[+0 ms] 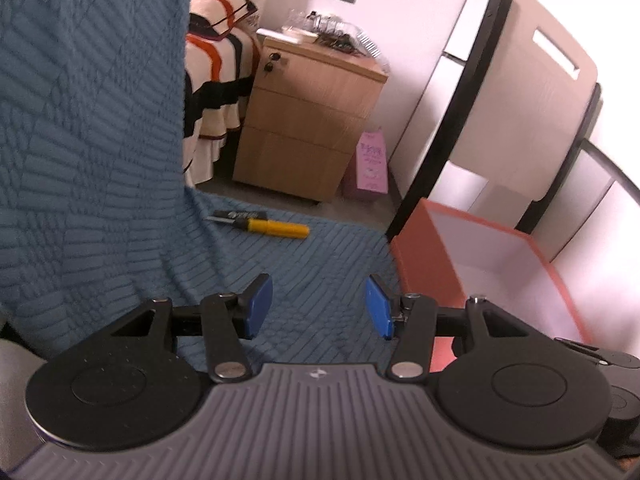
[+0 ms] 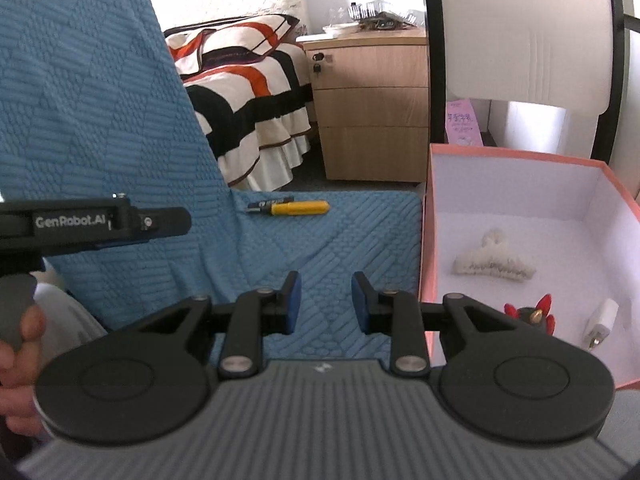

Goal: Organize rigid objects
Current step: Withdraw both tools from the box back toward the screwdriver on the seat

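At mid-frame we see the yellow screwdriver (image 2: 298, 208) lying on the blue quilted cover (image 2: 120, 120). Our left gripper (image 1: 319, 306) and right gripper (image 2: 325, 302) hover spread and empty. At right, the pink box (image 2: 425, 240) holds a white hair claw (image 2: 494, 262).

Bright daylight, wall (image 2: 520, 20) blown out white (pinkish cast in left view); fisheye bending at edges, slight softness
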A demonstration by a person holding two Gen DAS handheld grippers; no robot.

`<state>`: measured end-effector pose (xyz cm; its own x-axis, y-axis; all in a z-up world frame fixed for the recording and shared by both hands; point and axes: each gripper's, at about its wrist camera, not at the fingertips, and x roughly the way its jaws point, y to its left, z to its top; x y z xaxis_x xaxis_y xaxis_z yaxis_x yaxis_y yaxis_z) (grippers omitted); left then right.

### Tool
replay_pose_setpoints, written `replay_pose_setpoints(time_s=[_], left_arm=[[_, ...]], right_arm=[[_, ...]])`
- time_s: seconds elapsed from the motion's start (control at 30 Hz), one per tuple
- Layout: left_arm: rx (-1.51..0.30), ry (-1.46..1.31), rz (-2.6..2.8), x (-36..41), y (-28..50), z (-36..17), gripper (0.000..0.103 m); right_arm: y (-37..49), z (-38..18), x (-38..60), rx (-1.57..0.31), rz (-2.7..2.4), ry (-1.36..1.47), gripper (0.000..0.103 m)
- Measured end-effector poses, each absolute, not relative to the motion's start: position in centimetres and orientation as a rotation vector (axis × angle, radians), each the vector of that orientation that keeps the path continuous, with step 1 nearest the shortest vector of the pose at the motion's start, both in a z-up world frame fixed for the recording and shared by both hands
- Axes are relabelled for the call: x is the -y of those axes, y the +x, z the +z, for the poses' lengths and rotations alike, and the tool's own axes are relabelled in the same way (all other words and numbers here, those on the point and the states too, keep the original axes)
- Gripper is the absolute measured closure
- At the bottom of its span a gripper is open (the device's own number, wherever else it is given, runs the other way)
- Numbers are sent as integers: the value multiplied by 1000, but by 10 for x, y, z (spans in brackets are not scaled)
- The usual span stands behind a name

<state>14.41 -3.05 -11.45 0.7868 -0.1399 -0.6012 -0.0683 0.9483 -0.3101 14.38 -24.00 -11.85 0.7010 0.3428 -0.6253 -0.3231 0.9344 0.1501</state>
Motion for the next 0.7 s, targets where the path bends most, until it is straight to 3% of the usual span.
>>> replay_pose_setpoints(time_s=[0.5,0.7], left_arm=[[-692,-329,-11,8,175,-142,45],[-744,-333,-23,-1,212,-156,40]], right_arm=[[158,-141,234,-698,388,45,72],[180,-143,229,-691,423,26,72]])
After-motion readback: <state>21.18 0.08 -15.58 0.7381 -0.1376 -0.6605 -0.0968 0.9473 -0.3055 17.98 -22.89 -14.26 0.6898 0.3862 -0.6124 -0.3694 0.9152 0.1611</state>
